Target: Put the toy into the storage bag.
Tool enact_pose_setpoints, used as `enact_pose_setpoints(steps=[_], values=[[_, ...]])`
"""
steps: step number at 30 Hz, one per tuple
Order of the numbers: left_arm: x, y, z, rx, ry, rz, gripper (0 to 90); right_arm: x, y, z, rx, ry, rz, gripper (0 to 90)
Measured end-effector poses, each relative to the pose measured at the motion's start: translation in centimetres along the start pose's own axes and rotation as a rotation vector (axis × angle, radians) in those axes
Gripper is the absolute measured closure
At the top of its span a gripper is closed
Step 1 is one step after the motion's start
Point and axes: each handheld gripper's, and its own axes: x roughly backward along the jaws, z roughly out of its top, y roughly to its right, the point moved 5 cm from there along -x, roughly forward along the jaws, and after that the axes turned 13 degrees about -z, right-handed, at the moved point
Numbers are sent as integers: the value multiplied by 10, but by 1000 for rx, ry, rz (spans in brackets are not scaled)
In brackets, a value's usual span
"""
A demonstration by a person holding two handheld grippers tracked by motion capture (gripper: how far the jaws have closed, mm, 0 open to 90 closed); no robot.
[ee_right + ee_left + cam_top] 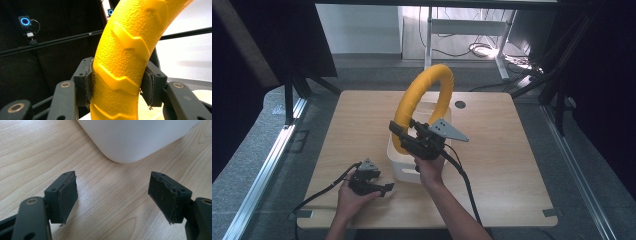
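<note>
A large yellow ring (424, 97) with a textured, chevron-ridged surface (125, 50) stands upright above a white bin (399, 160) in the middle of the wooden table. My right gripper (404, 137) is shut on the ring's lower left part, its pads pressed against both sides of the yellow band. My left gripper (384, 189) rests low on the table to the left of the bin, held in a hand. In the left gripper view its jaws stand wide apart over bare wood (112, 195), open with nothing between them, and the bin's rounded corner (130, 140) lies just ahead.
The wooden table (512, 165) has a round hole (460, 105) near its back edge. Black cables trail from both grippers toward the front edge. Dark curtains and metal frame legs surround the table.
</note>
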Motion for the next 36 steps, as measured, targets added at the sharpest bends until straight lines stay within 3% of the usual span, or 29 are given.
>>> enact_pose_setpoints(steps=[13,36], values=[[0,0,0,0,2,0,238,1,-3,-13,23,-12,-11,495],[0,0,-1,-4,-8,0,237,3,-4,-31,14,-29,-27,492]])
